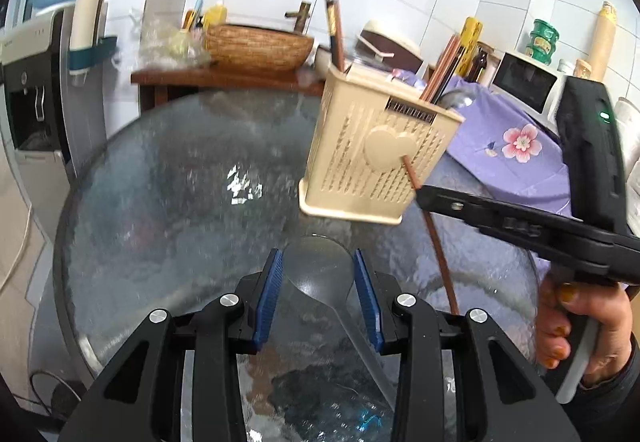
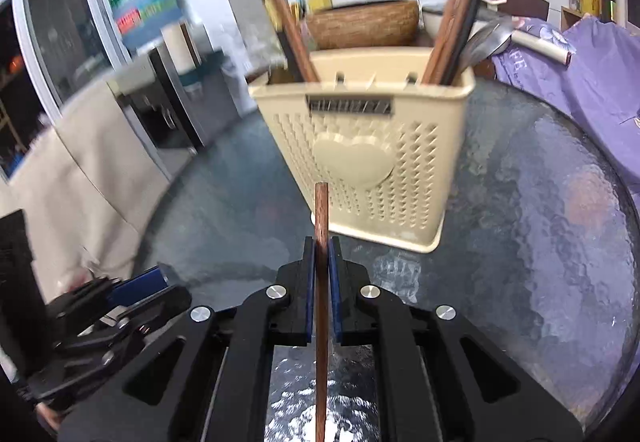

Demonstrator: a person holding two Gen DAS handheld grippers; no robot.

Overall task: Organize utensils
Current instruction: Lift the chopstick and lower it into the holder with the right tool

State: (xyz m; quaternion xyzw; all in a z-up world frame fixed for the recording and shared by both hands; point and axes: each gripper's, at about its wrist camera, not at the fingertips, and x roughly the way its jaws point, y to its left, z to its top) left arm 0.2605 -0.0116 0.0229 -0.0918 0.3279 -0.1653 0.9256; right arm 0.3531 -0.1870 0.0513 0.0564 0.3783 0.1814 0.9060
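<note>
While both grippers hover over the glass table (image 2: 540,242), each holds a utensil.
Right gripper (image 2: 322,254) clamps a wooden chopstick (image 2: 321,226) before the beige holder (image 2: 368,161); left gripper (image 1: 318,274) grips a clear spoon (image 1: 316,266).

Chopstick (image 2: 321,322) lower end cut by right-wrist frame edge; left gripper (image 2: 120,306) motion-blurred; holder (image 2: 360,161) label unreadable.

Ahead of your right tool (image 2: 321,246), bare desk (image 2: 540,222) lies open up to the beige holder (image 2: 372,161). Chopsticks (image 2: 460,9) and a spoon (image 2: 486,39) crowd its right compartment; the middle slot looks free. Purple cloth (image 2: 592,81) hems the right edge.
</note>
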